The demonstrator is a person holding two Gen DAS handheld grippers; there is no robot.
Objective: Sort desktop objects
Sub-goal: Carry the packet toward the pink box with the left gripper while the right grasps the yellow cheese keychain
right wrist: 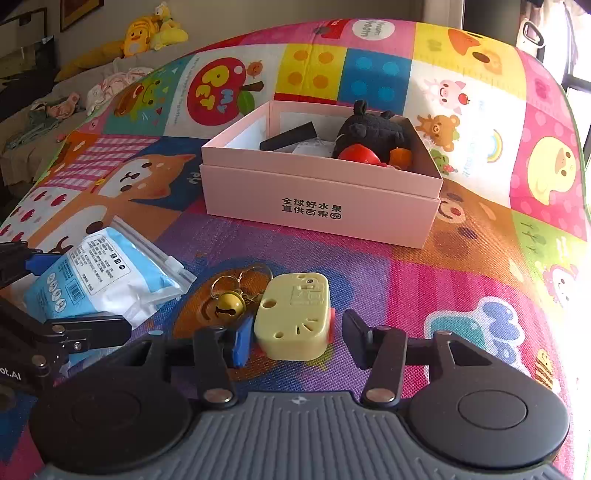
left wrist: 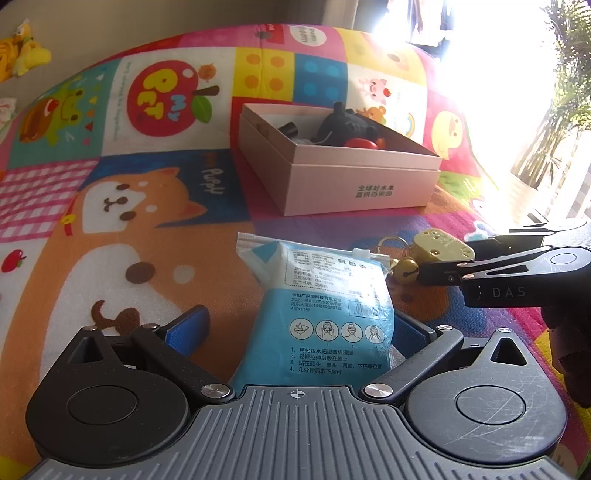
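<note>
A blue-and-white wipes packet [left wrist: 325,302] lies on the colourful play mat between the fingers of my left gripper [left wrist: 299,328]. That gripper stands open, and its left blue pad [left wrist: 188,328] is clear of the packet. A pale yellow plastic toy [right wrist: 295,317] with a red side sits between the fingers of my right gripper [right wrist: 297,338]. The blue pad [right wrist: 242,343] is at the toy's left side, with a small gap at the right finger [right wrist: 354,332]. A gold bell on key rings [right wrist: 229,304] lies just left of the toy.
A pink open box [right wrist: 321,192] stands beyond on the mat, holding a black plush [right wrist: 373,133], a red object [right wrist: 360,153] and a black bar [right wrist: 290,136]. Yellow plush toys [right wrist: 155,29] and clothes [right wrist: 110,81] lie on a sofa behind. Bright window with a plant [left wrist: 561,110] at right.
</note>
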